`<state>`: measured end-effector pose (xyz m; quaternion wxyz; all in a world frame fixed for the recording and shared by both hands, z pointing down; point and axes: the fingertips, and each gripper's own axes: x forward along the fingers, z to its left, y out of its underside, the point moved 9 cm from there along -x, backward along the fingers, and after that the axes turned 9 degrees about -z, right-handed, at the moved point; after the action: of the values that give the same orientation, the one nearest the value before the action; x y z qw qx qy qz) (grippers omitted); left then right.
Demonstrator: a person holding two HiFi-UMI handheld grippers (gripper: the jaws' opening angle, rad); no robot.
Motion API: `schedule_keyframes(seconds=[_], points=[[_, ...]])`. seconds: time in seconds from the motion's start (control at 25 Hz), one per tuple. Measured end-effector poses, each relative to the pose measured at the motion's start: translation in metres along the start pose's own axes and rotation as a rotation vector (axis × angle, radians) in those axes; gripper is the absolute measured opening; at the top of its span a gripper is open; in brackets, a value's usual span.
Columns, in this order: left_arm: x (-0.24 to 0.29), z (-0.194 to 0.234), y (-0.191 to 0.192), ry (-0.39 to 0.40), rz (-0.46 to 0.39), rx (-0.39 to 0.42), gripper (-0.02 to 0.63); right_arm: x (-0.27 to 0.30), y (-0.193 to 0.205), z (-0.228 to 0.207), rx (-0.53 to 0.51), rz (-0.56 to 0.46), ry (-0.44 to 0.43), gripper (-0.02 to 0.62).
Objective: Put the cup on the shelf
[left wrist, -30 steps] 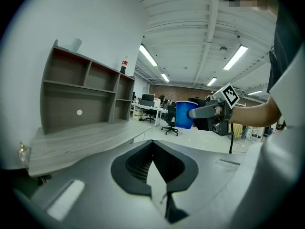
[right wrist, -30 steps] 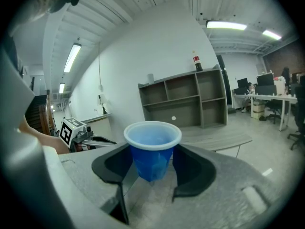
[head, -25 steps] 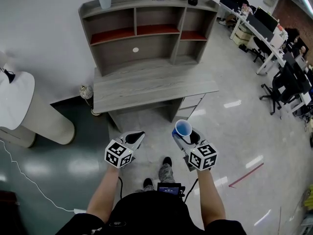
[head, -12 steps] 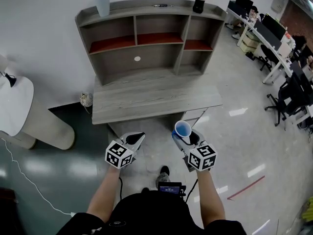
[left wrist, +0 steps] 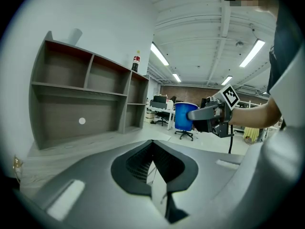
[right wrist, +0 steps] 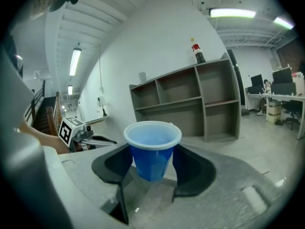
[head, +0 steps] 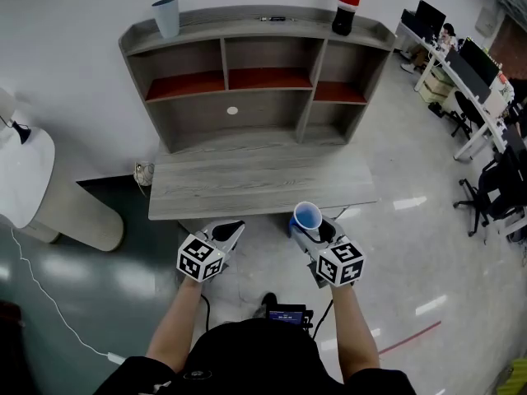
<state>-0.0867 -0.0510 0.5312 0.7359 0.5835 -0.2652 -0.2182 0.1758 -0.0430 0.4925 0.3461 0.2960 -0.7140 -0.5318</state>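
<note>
A blue cup (head: 307,217) with a white rim stands upright between the jaws of my right gripper (head: 310,225), which is shut on its sides. In the right gripper view the cup (right wrist: 152,149) fills the middle, with the grey shelf unit (right wrist: 190,104) behind it. My left gripper (head: 228,234) is held level beside it, shut and empty; its jaws (left wrist: 153,149) meet in the left gripper view, which also shows the cup (left wrist: 183,116) off to the right. Both grippers hover just before the front edge of the grey desk (head: 255,189) under the shelf unit (head: 255,56).
On the shelf's top board stand a grey cup (head: 165,16) at the left, a cola bottle (head: 349,8) at the right and a pen (head: 272,19) between them. A white rounded unit (head: 33,188) is on the left. Office desks and chairs (head: 486,97) stand at the right.
The desk and shelf have come closer and lower in the head view as the person walks toward them. Both grippers keep the same pose, the cup still in the right one.
</note>
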Motion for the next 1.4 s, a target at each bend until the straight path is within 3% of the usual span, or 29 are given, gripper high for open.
schedule_keyframes(seconds=[0.32, 0.72, 1.4], points=[[0.033, 0.004, -0.011, -0.053, -0.004, 0.004, 0.003, 0.019, -0.015, -0.042, -0.011, 0.002, -0.053, 0.261], [0.051, 0.023, -0.011, -0.080, 0.007, -0.005, 0.003, 0.046, -0.015, -0.061, 0.002, 0.013, -0.082, 0.261], [0.116, 0.131, -0.038, -0.016, -0.010, -0.002, 0.003, 0.147, -0.045, -0.099, -0.012, 0.005, -0.030, 0.261]])
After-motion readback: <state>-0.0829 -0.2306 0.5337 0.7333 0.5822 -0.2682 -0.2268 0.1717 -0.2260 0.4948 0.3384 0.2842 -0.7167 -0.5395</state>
